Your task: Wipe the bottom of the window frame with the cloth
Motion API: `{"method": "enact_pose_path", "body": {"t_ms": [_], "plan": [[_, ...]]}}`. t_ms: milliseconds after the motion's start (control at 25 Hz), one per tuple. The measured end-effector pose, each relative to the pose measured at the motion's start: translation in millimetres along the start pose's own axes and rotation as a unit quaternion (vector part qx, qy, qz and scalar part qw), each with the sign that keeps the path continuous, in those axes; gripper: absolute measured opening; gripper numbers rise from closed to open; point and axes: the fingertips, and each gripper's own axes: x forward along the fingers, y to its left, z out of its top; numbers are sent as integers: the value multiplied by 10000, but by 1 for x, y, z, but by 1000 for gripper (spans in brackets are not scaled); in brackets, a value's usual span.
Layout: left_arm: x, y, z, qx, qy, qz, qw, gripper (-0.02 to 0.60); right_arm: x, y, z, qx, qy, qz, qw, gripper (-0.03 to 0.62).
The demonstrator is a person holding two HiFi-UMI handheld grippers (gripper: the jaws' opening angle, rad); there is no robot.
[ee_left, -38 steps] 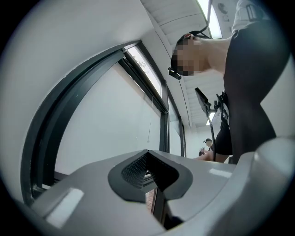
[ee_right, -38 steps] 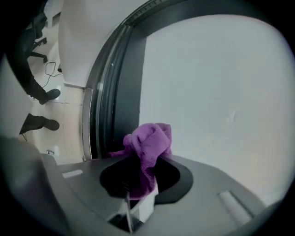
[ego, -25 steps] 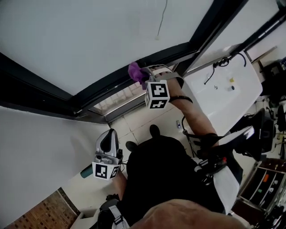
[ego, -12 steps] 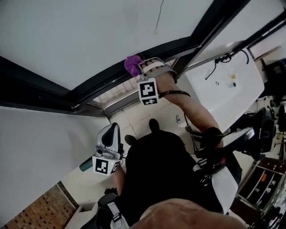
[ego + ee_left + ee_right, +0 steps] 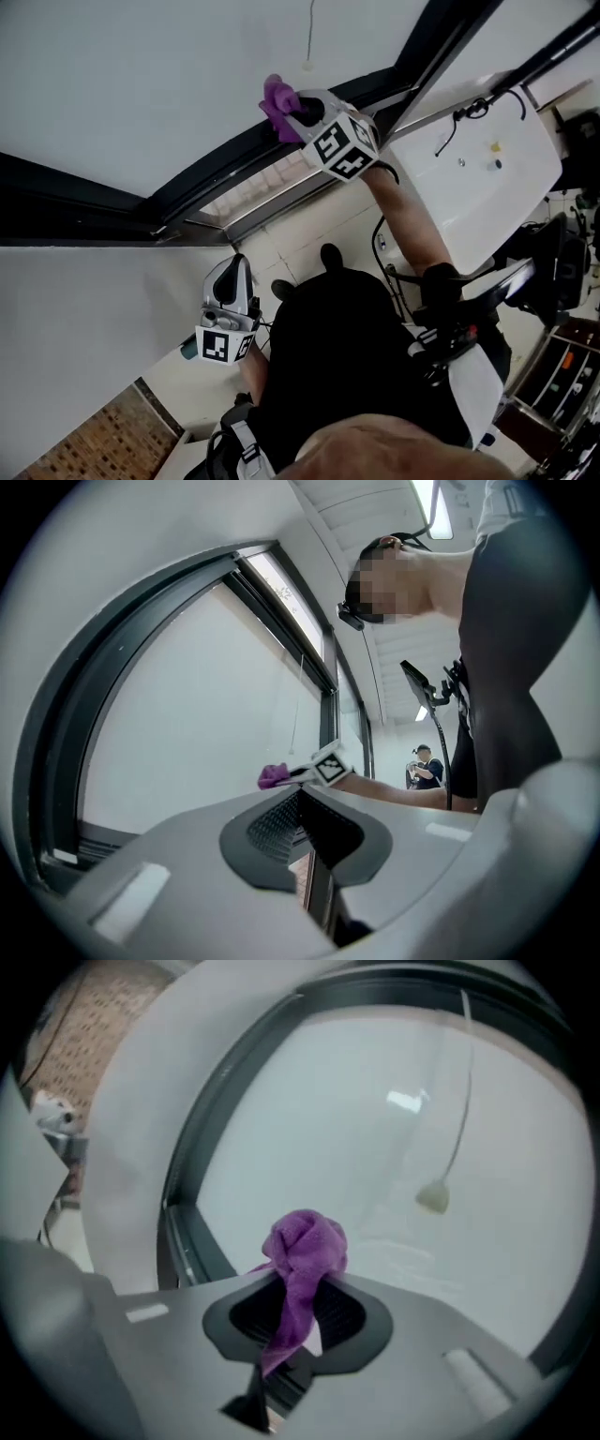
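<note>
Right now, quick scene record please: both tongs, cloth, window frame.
right tongs: shut on cloth, raised to the window
cloth: purple, bunched, sticks out past the tips
left tongs: shut, empty, held low beside the person's body
frame: dark, bottom rail runs under the glass
cloth vs frame: close to the bottom rail in head view; contact cannot be confirmed

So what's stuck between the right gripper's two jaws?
The purple cloth, pinched by the right gripper; the right gripper view shows it.
</note>
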Motion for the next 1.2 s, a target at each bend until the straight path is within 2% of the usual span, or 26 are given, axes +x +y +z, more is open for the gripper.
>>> {"method": "enact_pose_path", "body": {"t_ms": [80, 160, 200, 320, 480, 520, 560, 680, 760, 880, 960, 1040, 1200], "plan": [[3, -6, 0, 100, -3, -73, 9999, 0, 42, -3, -23, 603, 230, 204, 9977, 71], [3, -10, 0, 132, -2, -49, 9999, 0, 57, 5, -47, 906, 432, 476, 9938, 71], [2, -10, -1, 128, 27, -15, 9999, 0, 52, 10, -52, 985, 352, 553, 9930, 71], [-2, -3, -8, 53, 177, 120, 9998, 0, 2, 39, -53, 879, -129, 961, 9914, 71], [4, 1, -17, -76, 295, 166, 9994, 0, -71, 96, -81, 915, -231, 2072, 9737, 72], [7, 0, -17, -76, 312, 123, 9994, 0, -79, 99, -90, 903, -262, 2079, 9736, 72], [12, -2, -17, -62, 334, 63, 9994, 0, -81, 93, -96, 972, -400, 1875, 9766, 72], [26, -12, -15, 62, 411, -144, 9990, 0, -64, 33, -95, 1569, -1140, 681, 9787, 72], [33, -21, -13, 135, 440, -235, 9987, 0, -35, 2, -97, 1544, -1265, 173, 9797, 72], [38, -34, -13, 140, 488, -266, 9984, 0, 18, 8, -98, 441, -861, 304, 9948, 72], [38, -39, -15, 140, 521, -257, 9982, 0, 35, 21, -98, -251, -735, 498, 9957, 72], [36, -39, -16, 127, 558, -229, 9981, 0, 31, 29, -101, -398, -856, 729, 9929, 72], [37, -35, -20, 56, 621, -201, 9978, 0, -3, 64, -109, -362, -1252, 1291, 9830, 72]]}}
